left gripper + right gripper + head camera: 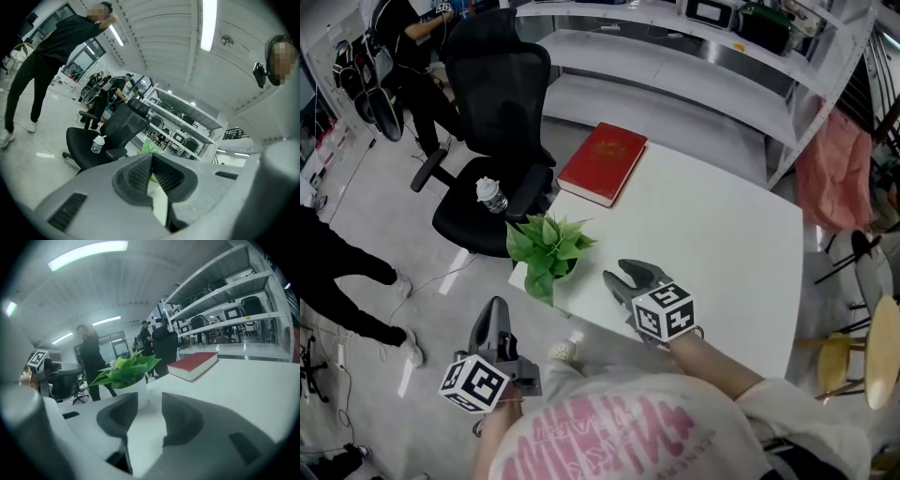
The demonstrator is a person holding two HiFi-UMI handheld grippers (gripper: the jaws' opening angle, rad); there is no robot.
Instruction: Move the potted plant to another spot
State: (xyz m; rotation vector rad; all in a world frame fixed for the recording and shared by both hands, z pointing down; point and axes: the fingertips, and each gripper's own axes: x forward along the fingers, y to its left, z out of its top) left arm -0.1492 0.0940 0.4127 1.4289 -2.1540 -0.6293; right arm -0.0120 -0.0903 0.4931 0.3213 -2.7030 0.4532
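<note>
The potted plant (546, 251), green leaves in a small white pot, stands on the near-left corner of the white table (722, 234). My right gripper (617, 272) hovers over the table just right of it, pointing at the plant. Its jaws are apart with nothing between them. In the right gripper view the plant (127, 373) sits a short way beyond the right gripper (150, 401), slightly left of the gap. My left gripper (495, 305) is off the table, below and left of the plant, with its tips together. Green leaves (149, 146) peek over the left gripper (151, 159).
A red book (603, 161) lies at the table's far edge. A black office chair (492, 122) with a small bottle (491, 195) on its seat stands against the table's left side. White shelving (694, 56) runs behind. A person (337, 272) stands at the far left.
</note>
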